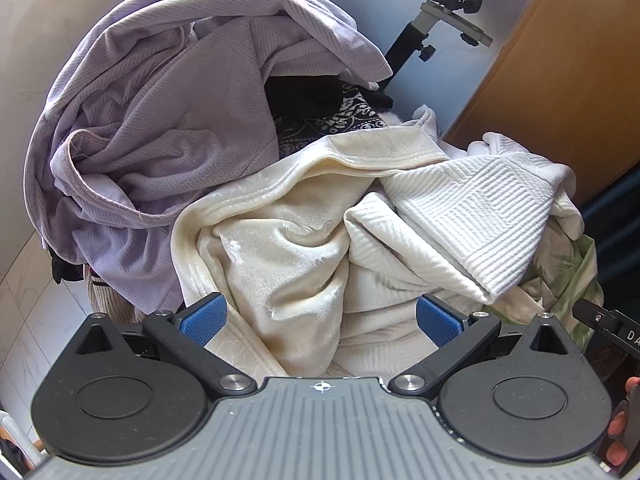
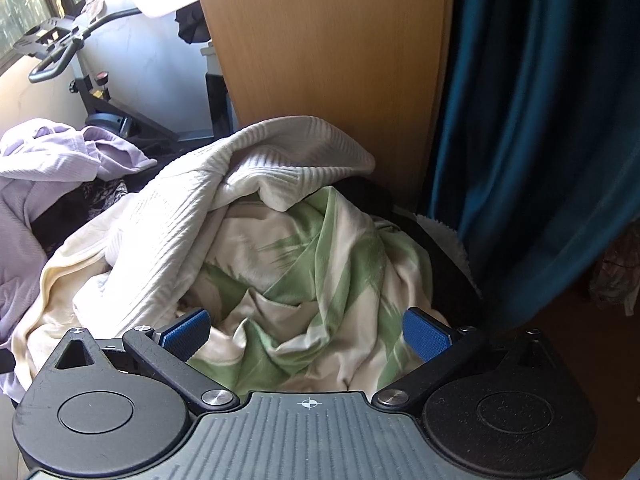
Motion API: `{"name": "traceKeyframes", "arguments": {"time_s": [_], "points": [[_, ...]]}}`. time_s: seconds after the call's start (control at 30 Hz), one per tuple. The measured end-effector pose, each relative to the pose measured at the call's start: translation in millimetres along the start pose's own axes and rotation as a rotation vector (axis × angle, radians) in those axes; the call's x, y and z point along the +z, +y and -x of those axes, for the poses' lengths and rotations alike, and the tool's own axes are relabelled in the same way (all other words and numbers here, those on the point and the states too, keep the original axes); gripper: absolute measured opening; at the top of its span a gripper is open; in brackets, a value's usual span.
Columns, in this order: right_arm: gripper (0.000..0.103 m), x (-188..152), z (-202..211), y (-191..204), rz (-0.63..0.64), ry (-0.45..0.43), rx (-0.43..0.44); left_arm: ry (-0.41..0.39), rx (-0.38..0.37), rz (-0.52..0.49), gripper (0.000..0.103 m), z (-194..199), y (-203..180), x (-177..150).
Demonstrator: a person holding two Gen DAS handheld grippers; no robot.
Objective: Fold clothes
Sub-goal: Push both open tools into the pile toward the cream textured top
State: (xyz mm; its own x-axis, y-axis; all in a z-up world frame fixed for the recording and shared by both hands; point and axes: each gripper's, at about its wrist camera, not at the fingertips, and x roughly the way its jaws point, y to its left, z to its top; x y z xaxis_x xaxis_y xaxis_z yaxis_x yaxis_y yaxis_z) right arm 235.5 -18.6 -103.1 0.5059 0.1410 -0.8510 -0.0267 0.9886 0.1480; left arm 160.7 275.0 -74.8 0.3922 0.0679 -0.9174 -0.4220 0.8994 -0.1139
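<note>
A heap of unfolded clothes fills both views. In the left wrist view my left gripper (image 1: 320, 320) stands open just over a cream fleece garment (image 1: 280, 248), nothing between its blue pads. A white ribbed knit (image 1: 472, 216) lies to its right, a lilac garment (image 1: 152, 120) to its left. In the right wrist view my right gripper (image 2: 306, 336) is open above a green-and-white patterned cloth (image 2: 320, 264). The white ribbed knit (image 2: 224, 200) drapes over that cloth's far side, and the lilac garment (image 2: 48, 160) lies at the left. The right gripper's tip (image 1: 600, 318) shows at the left view's right edge.
A wooden cabinet panel (image 2: 320, 40) rises right behind the heap, with a teal curtain (image 2: 540, 120) to its right. An exercise bike (image 2: 80, 56) stands at the back left by a window. A black patterned garment (image 1: 332, 116) lies deep in the pile. Tiled floor (image 1: 36, 320) shows at the left.
</note>
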Motion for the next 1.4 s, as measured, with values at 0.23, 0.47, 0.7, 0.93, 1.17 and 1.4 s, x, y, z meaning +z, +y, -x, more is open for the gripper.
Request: {"name": "traceKeyframes", "arguments": {"time_s": [0.23,0.47,0.7,0.93,1.17,1.4], "points": [[0.102,15.0,-27.9,9.1,0.071,0.013,0.003,0.015,0.027,0.029,0.103,-26.1,-9.4,13.5],[0.102,9.6,-56.0,16.2,0.111,0.030,-0.039,0.003,0.049,-0.058,0.103,-48.8,-12.8,20.6],[0.102,5.0,-72.7,22.4,0.103,0.027,-0.121,0.015,0.053,-0.081,0.103,-76.5,3.1,44.4],[0.102,-1.9,-90.2,34.7,0.122,0.031,-0.198,0.050,0.049,-0.122,0.103,-108.0,16.8,55.3],[0.102,-10.6,-96.9,40.3,0.103,0.006,-0.237,0.082,0.048,-0.162,0.103,-138.5,24.8,60.5],[0.102,-20.5,-96.9,43.3,0.057,-0.022,-0.265,0.098,0.102,-0.239,0.103,-155.2,14.4,54.6]]}}
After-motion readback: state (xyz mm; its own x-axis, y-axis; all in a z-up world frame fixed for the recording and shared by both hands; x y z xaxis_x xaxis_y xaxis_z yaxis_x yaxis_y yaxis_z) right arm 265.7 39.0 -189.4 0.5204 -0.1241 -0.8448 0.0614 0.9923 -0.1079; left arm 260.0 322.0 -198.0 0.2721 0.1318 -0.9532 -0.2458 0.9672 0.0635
